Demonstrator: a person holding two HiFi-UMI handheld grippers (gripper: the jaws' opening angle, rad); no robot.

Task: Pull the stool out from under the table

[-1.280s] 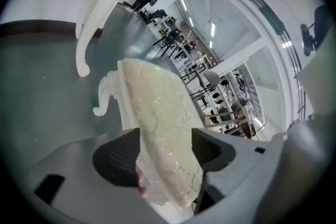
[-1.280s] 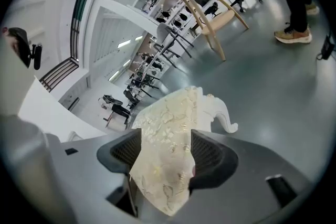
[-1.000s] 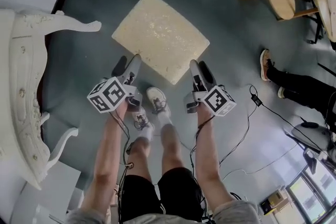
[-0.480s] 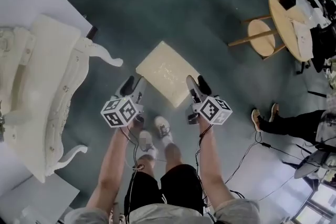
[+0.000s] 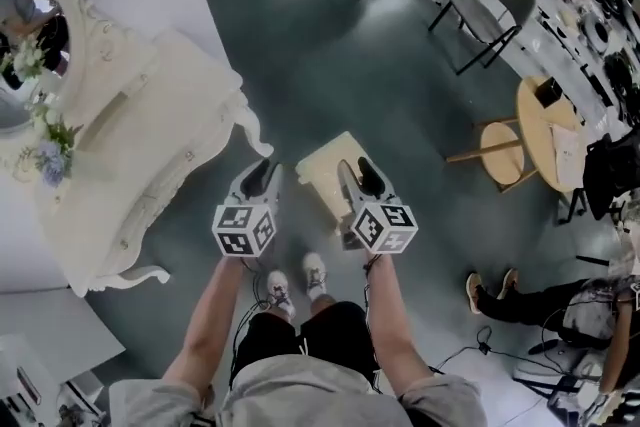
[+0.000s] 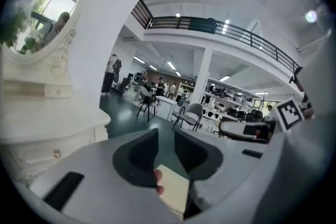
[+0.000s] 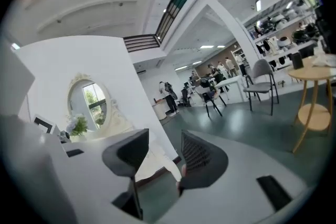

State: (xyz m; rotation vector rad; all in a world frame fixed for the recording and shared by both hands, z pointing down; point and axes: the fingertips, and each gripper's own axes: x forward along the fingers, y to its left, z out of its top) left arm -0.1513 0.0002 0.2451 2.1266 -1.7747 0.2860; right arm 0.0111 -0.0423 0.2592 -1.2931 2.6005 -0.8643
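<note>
The stool [image 5: 320,177], with a square cream cushion, stands on the green floor clear of the white dressing table [image 5: 150,150], just ahead of the person's shoes. Both grippers are held up above it, pointing forward into the room. The left gripper [image 5: 260,177] hangs over the stool's left side and its jaws are closing with nothing between them. In the left gripper view a corner of the stool [image 6: 174,191] shows far below the left gripper [image 6: 165,136]. The right gripper [image 5: 352,177] is over the stool's right side, also closing on nothing. The right gripper [image 7: 164,141] faces the dressing table [image 7: 113,123].
An oval mirror [image 5: 25,30] and flowers [image 5: 45,150] sit on the dressing table. A round wooden table [image 5: 545,130] with a wooden stool under it stands at the right, grey chairs [image 5: 485,10] lie beyond, and a seated person's legs [image 5: 510,300] and floor cables are at the lower right.
The grippers have risen from beside the stool's near corners and now point level into the room. Their jaws have narrowed. The view has pulled back and the stool looks smaller.
</note>
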